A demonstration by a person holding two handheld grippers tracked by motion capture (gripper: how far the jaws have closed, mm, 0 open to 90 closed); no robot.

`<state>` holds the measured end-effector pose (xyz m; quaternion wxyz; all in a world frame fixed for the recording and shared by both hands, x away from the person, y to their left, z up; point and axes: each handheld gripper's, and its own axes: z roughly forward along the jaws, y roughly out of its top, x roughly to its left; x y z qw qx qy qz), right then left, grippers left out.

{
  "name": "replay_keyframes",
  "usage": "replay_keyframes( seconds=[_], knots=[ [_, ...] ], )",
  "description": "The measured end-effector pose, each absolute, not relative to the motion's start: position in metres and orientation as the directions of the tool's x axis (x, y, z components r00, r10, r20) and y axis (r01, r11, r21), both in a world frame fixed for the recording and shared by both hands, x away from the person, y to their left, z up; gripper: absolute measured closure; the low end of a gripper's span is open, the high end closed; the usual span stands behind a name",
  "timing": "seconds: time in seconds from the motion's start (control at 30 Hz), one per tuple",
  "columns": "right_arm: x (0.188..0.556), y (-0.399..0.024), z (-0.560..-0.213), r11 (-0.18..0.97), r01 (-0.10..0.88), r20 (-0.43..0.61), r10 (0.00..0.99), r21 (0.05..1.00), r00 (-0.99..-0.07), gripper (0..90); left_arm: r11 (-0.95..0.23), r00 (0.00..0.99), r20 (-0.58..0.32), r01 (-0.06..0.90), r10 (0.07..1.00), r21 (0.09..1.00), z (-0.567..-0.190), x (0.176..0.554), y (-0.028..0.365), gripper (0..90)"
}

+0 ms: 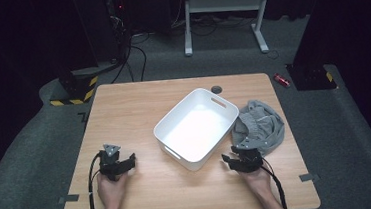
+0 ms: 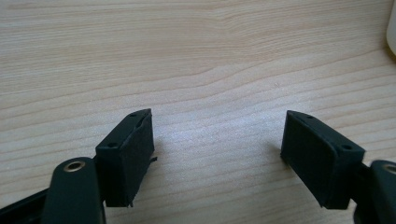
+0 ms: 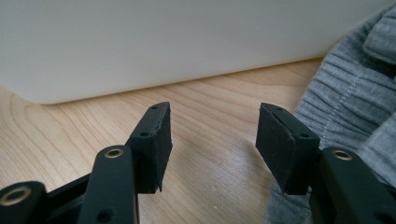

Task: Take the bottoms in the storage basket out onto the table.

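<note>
Crumpled grey ribbed garment (image 1: pixel 262 123)

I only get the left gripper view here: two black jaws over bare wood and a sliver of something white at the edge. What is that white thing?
Observer: A white plastic tub with handle slots, standing at the middle of the table, nothing in it.
Operator: Anything else on the table?
Observer: A crumpled grey garment lies just right of the tub.
Operator: Where is the other hand?
Observer: The right gripper sits at the near edge of the garment, jaws apart over bare wood, gripping nothing.
Operator: And mine, seen from above?
Observer: The left gripper rests left of the tub, well apart from it.
</note>
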<state>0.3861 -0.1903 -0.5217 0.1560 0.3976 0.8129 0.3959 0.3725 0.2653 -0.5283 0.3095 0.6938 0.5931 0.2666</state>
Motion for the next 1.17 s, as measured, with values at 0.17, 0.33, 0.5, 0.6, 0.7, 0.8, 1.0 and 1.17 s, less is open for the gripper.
replay_keyframes(
  seconds=[0.17, 0.33, 0.5, 0.6, 0.7, 0.8, 1.0, 1.17],
  knots=[
    [0.3875, -0.1859, -0.5226, 0.406, 0.536, 0.036, 0.772, 0.74, -0.635, 43.4, -0.105, 0.154, 0.003, 0.658, 0.988, 0.746, -0.5283, 0.3725, 0.2653, 25.5],
    [0.387, -0.1839, -0.523, 0.425, 0.529, 0.016, 0.768, 0.735, -0.64, 43.0, -0.107, 0.155, 0.005, 0.658, 0.988, 0.745, -0.5283, 0.3725, 0.2654, 25.5],
    [0.3859, -0.1817, -0.5232, 0.452, 0.512, -0.014, 0.759, 0.73, -0.65, 40.8, -0.107, 0.156, 0.005, 0.658, 0.988, 0.746, -0.5283, 0.3724, 0.2654, 25.5],
    [0.3857, -0.1812, -0.5233, 0.458, 0.509, -0.017, 0.755, 0.729, -0.656, 39.4, -0.109, 0.156, 0.006, 0.658, 0.988, 0.745, -0.5282, 0.3722, 0.2654, 25.5],
    [0.3856, -0.1811, -0.5233, 0.462, 0.508, -0.018, 0.752, 0.727, -0.659, 37.6, -0.107, 0.155, 0.005, 0.659, 0.988, 0.745, -0.5283, 0.3719, 0.2653, 25.4],
    [0.3854, -0.1809, -0.5234, 0.461, 0.509, -0.017, 0.753, 0.727, -0.658, 36.9, -0.107, 0.154, 0.005, 0.658, 0.988, 0.745, -0.5283, 0.3717, 0.2652, 25.4],
    [0.3854, -0.181, -0.5234, 0.461, 0.51, -0.016, 0.753, 0.726, -0.658, 36.5, -0.106, 0.155, 0.004, 0.659, 0.988, 0.744, -0.5282, 0.3717, 0.2652, 25.4],
    [0.3855, -0.181, -0.5233, 0.462, 0.51, -0.015, 0.752, 0.726, -0.66, 36.1, -0.106, 0.154, 0.004, 0.658, 0.988, 0.745, -0.5283, 0.3717, 0.2652, 25.4]
  ],
)
